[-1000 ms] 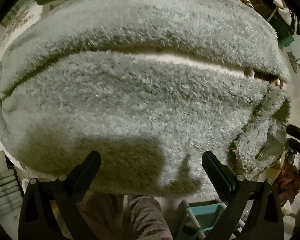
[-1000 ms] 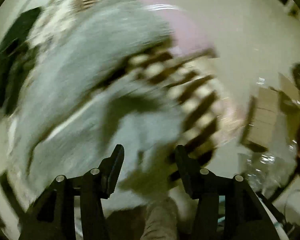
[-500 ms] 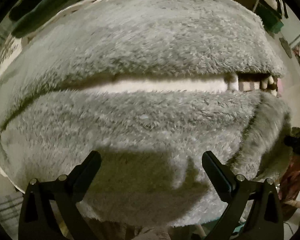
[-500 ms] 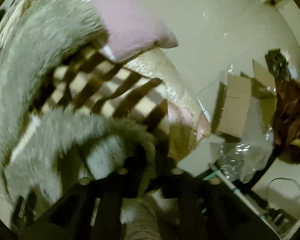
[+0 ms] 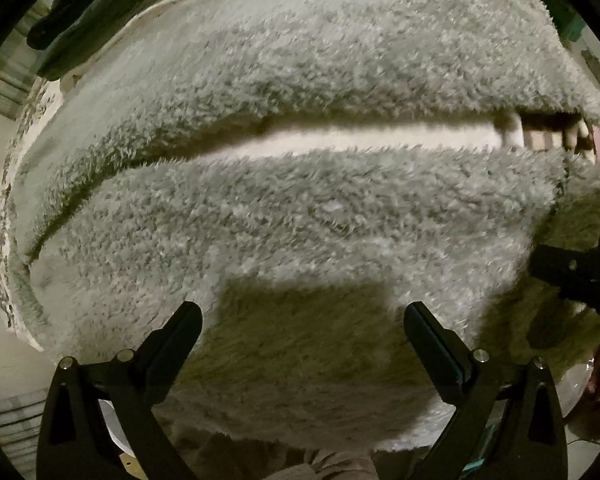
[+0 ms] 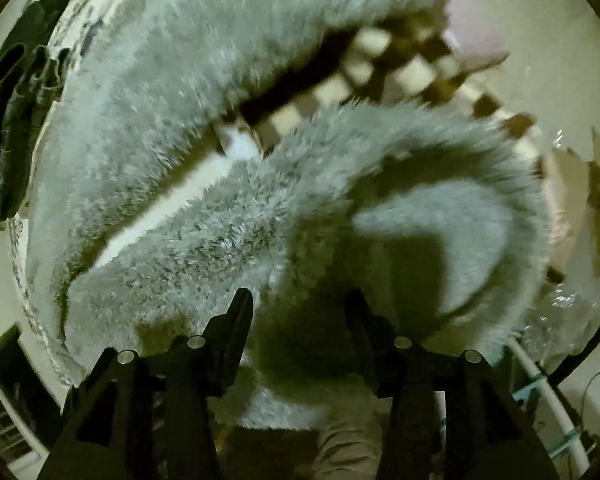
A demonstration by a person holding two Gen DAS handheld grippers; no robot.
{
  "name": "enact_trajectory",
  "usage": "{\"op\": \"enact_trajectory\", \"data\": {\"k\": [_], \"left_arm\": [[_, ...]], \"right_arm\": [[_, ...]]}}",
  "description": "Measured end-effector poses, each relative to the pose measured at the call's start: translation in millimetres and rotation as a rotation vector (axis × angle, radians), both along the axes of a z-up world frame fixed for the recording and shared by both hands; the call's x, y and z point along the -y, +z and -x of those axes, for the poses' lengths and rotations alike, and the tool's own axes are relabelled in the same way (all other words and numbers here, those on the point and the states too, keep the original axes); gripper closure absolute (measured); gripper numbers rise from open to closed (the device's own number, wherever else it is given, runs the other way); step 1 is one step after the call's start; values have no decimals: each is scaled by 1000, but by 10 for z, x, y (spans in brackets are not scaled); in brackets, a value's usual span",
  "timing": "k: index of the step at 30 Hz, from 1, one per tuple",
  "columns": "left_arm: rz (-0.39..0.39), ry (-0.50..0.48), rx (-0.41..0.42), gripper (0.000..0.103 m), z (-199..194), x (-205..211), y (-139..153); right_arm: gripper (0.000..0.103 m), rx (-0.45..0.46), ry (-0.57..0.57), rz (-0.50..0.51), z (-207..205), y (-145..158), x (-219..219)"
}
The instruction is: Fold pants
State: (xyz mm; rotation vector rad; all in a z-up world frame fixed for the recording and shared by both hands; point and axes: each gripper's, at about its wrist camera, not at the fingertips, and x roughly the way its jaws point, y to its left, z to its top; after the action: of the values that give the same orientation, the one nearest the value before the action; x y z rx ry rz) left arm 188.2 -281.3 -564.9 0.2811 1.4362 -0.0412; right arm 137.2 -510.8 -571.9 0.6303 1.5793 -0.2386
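Grey fluffy pants (image 5: 300, 208) lie spread on a bed, the two legs side by side with a pale gap between them. In the right wrist view the near leg's end (image 6: 440, 208) is curled over on itself. My left gripper (image 5: 302, 316) is open above the near leg and holds nothing. My right gripper (image 6: 300, 300) is open above the same leg near its curled end, also empty. Its black body shows at the right edge of the left wrist view (image 5: 580, 272).
A brown-and-cream checked cover (image 6: 380, 72) and a pink pillow (image 6: 476, 40) lie beyond the pants' ends. Dark clothing (image 5: 76, 24) lies at the far left of the bed (image 5: 8, 184). Cardboard and clear plastic (image 6: 576, 280) sit on the floor at the right.
My right gripper was shut on the near leg's end half a second ago; now it is open and the end lies curled over. My left gripper moved closer to the pants.
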Motion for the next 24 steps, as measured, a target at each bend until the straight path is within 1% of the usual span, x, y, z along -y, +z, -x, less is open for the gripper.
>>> {"op": "enact_trajectory", "data": {"k": [1, 2, 4, 5, 7, 8, 9, 10, 11, 13, 15, 17, 18, 20, 21, 22, 23, 24], "left_arm": [[3, 1, -4, 0, 23, -91, -51], [4, 3, -8, 0, 41, -122, -59], [13, 12, -13, 0, 58, -293, -71], [19, 22, -16, 0, 70, -357, -59], [36, 40, -30, 0, 73, -516, -78], [44, 48, -37, 0, 89, -561, -97], [54, 56, -48, 0, 112, -610, -125], [58, 59, -55, 0, 126, -644, -130], [63, 59, -61, 0, 148, -659, -151], [70, 53, -71, 0, 218, -609, -178], [74, 41, -66, 0, 275, -561, -172], [81, 21, -59, 0, 325, -528, -159], [82, 12, -54, 0, 357, -528, -156], [83, 1, -49, 0, 389, -521, -160], [83, -4, -46, 0, 424, -540, -167], [80, -6, -46, 0, 425, -536, -181], [77, -10, -45, 0, 455, -557, -197], [73, -9, -44, 0, 477, -584, -210]], "right_arm": [[91, -10, 14, 58, 8, 17, 41], [98, -14, 15, 122, 41, 92, 93], [98, -2, -45, 198, 172, 246, 311], [98, -7, -107, 234, 289, 360, 537], [97, -3, -163, 243, 458, 484, 823], [93, -2, -178, 213, 522, 511, 944], [76, -13, -191, 166, 615, 526, 1038], [65, -15, -202, 149, 662, 545, 1087], [48, 0, -223, 134, 771, 592, 1119], [47, 0, -253, 127, 938, 613, 1156], [47, -5, -269, 117, 1055, 547, 1117], [47, -30, -273, 113, 1106, 385, 1165], [47, -44, -258, 107, 1106, 319, 1109], [47, -104, -209, 135, 933, 51, 940], [49, -117, -191, 158, 924, -27, 899], [59, -118, -183, 181, 879, -70, 882], [91, -110, -170, 215, 838, -67, 889], [92, -104, -161, 259, 804, -50, 887]]}}
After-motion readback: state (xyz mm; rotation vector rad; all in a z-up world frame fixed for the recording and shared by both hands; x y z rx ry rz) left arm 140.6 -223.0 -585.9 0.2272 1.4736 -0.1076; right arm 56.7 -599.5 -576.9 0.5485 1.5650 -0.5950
